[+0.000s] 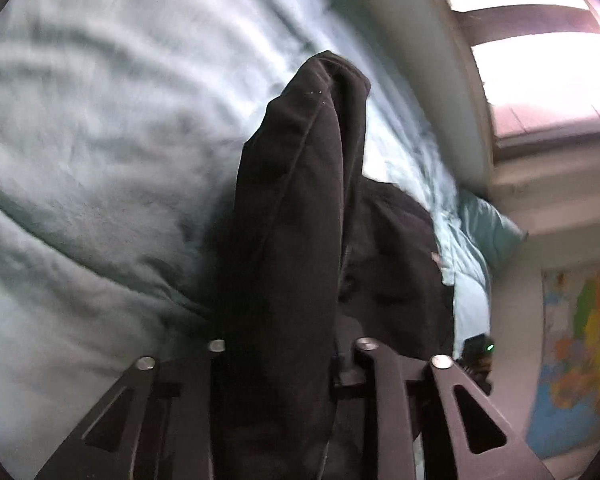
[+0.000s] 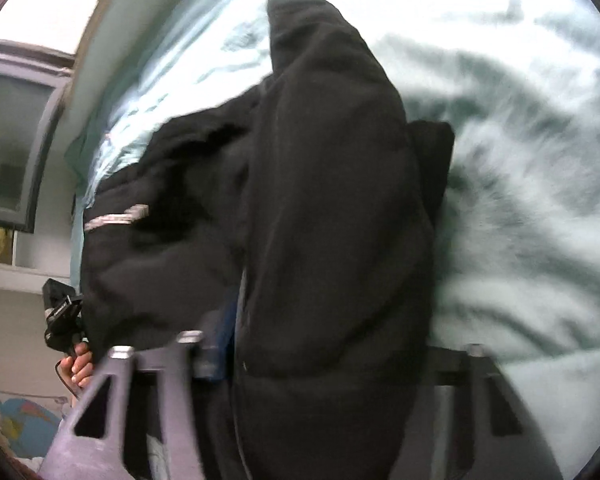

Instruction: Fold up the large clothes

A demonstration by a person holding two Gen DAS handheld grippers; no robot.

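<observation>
Black garment (image 1: pixel 288 220) fills the left wrist view, a thick fold running up between the left gripper's (image 1: pixel 284 360) jaws, which are clamped on it above the pale green bed (image 1: pixel 80 160). In the right wrist view the same dark cloth bunches inside the right gripper (image 2: pixel 328 344), closed on it too; a hand (image 2: pixel 78 368) shows at the lower left. Judging by this, both edges are pinched for a fold; next comes carrying them across evenly and laying them flat.

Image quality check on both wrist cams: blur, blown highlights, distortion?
Left wrist: window blown out, bedding softly smeared, black garment fairly sharp. Right wrist: heavier motion blur on bedding, garment edges soft, bright patch top centre. Both: strong fisheye curvature, dark corners.
</observation>
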